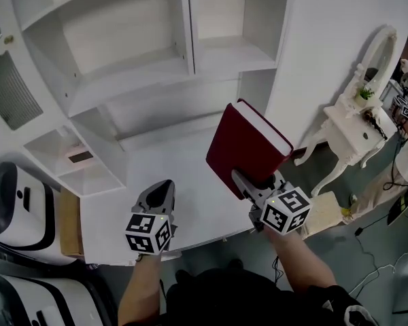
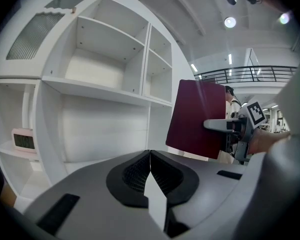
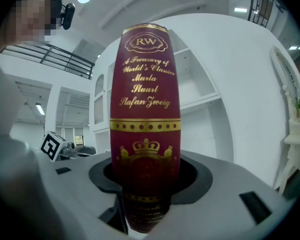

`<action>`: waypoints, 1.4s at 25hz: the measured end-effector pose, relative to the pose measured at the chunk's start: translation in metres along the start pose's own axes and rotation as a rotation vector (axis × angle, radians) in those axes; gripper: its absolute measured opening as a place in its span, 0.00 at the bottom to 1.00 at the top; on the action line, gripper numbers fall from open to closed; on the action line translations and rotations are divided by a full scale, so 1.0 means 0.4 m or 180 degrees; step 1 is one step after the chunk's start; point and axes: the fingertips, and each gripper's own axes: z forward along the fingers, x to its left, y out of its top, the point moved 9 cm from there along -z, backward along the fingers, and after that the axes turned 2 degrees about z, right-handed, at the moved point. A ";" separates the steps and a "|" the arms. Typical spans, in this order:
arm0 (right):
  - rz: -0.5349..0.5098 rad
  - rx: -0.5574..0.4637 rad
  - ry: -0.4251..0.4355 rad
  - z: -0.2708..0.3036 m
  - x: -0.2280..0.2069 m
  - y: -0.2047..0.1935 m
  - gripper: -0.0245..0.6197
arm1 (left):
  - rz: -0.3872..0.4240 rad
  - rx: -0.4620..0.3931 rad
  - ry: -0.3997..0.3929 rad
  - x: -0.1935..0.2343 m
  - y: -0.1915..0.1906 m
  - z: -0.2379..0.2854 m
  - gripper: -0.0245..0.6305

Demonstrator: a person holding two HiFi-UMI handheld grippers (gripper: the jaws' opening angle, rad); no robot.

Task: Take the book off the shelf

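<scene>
At the left, the left gripper (image 1: 160, 190) hangs over the front part of the white bench (image 1: 190, 206), its jaws clenched on nothing; its own view shows them meeting along one line with only air ahead. Beyond it the white shelf (image 1: 188, 32) stands with all its visible compartments bare, apart from a small pale clock-like box (image 1: 79, 157) in a low compartment at the far left. The dark red book (image 1: 248, 145) is therefore already off the shelf. It lies to the right of the left gripper and well apart from it, in the air in front of the unit above the right side of the bench. The right gripper (image 1: 256, 184) has it, jaws standing wide and grasping the bottom end of the volume, one on each cover, with the gilt-lettered spine turned back toward that gripper's camera. The long axis of the book rises straight up out of the jaws, leaning a little toward the shelf in the head view, so nearly all its length stands above the grip. The right hand is thus the only one on it, and the left would have to cross rightward to steady the free top end. By this reading the removal is as good as done, and whatever comes next depends on keeping that tall, top-heavy hold from tipping, with the white dressing table (image 1: 350, 131) further right and clear of it
</scene>
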 end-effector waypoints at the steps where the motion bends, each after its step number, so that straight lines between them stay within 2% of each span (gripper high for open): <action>1: -0.0014 0.0005 0.0019 0.012 0.018 -0.005 0.40 | -0.0009 -0.0002 0.0011 0.017 -0.004 -0.011 0.05; 13: 0.0016 0.0484 0.0283 0.143 0.171 -0.136 0.40 | -0.0278 0.0004 0.0244 0.188 -0.088 -0.119 0.05; 19: -0.0092 0.0494 0.0297 0.194 0.205 -0.184 0.40 | -0.0283 0.0050 0.0399 0.254 -0.122 -0.141 0.05; 35: -0.0161 0.0730 0.0409 0.180 0.176 -0.279 0.40 | -0.0151 -0.0024 0.0606 0.240 -0.110 -0.139 0.05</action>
